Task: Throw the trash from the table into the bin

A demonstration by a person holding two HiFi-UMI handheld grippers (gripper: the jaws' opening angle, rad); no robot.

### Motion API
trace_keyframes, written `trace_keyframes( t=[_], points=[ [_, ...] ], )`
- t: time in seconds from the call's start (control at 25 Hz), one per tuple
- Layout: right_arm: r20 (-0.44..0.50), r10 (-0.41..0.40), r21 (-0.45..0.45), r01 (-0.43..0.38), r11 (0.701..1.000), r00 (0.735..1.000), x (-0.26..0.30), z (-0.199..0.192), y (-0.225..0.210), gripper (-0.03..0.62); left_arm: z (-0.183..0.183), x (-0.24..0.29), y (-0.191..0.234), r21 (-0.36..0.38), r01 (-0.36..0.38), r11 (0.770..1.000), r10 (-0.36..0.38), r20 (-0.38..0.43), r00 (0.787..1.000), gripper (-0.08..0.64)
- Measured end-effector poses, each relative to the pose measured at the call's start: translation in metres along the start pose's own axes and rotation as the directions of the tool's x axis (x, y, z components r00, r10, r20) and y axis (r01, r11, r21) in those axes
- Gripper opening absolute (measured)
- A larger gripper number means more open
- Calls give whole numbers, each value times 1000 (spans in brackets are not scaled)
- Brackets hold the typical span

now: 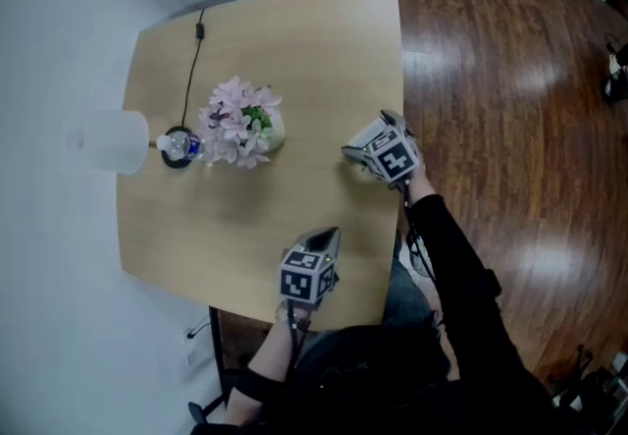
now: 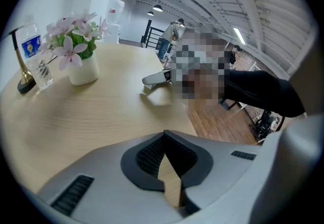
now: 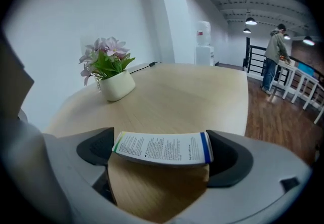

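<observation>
Right jaws: I see the right gripper (image 3: 162, 157) spread to its widest, with a small printed carton (image 3: 161, 147) lying flat and crosswise between the pads. Its two ends come very close to them. I judge that the pads do not press yet, so it is framed but not gripped.
Left jaws: the left gripper (image 2: 162, 138) has its tips together and nothing between them. It waits above the near edge of the table (image 1: 324, 50).
Carton, place: on the table near the right-hand edge, well apart from the flowers. It rests on its broad face, so I must take it by its ends, which is why the opening is so wide.
Other things: a white pot of pink flowers (image 3: 115, 85), a small water bottle (image 2: 36, 53) just beside a lamp base (image 1: 177, 160) and a white lamp shade (image 1: 113, 140). These look to me like furnishing, not trash, though I am not sure of the bottle.
Bin: no view shows it. I must find it before I carry anything.
Step in hand: closing on the carton. The task seems to me at its beginning.
Risk: with so little room at the ends, one pad can push the carton sideways on the smooth wood instead of catching it.
</observation>
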State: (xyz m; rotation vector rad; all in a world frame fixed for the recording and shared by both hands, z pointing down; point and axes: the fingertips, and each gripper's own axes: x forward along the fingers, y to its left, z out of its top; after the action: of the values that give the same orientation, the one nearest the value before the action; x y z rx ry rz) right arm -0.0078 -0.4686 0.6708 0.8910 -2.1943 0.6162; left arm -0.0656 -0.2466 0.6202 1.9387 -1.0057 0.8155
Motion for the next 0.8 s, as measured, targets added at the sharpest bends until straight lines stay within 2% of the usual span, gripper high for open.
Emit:
trace_keyframes(
  t=[0.2,0.44,0.6,0.8],
  points=[
    [44,-24,40,22,999,999,-14,4,5,571,2,-7,4,0,-8,1000,8,14,1000,2],
    [100,-52,64,46,997,994,-52,7,34,571,-5,-22,10,18,-14,1000,13,37,999,2],
    [108,-45,96,35,995,993,-82,-7,73,571,-18,-36,8,51,-5,999,3,48,999,2],
    [94,-50,146,36,989,994,-110,-47,114,571,-40,-51,1,98,21,995,-27,55,998,2]
  ],
)
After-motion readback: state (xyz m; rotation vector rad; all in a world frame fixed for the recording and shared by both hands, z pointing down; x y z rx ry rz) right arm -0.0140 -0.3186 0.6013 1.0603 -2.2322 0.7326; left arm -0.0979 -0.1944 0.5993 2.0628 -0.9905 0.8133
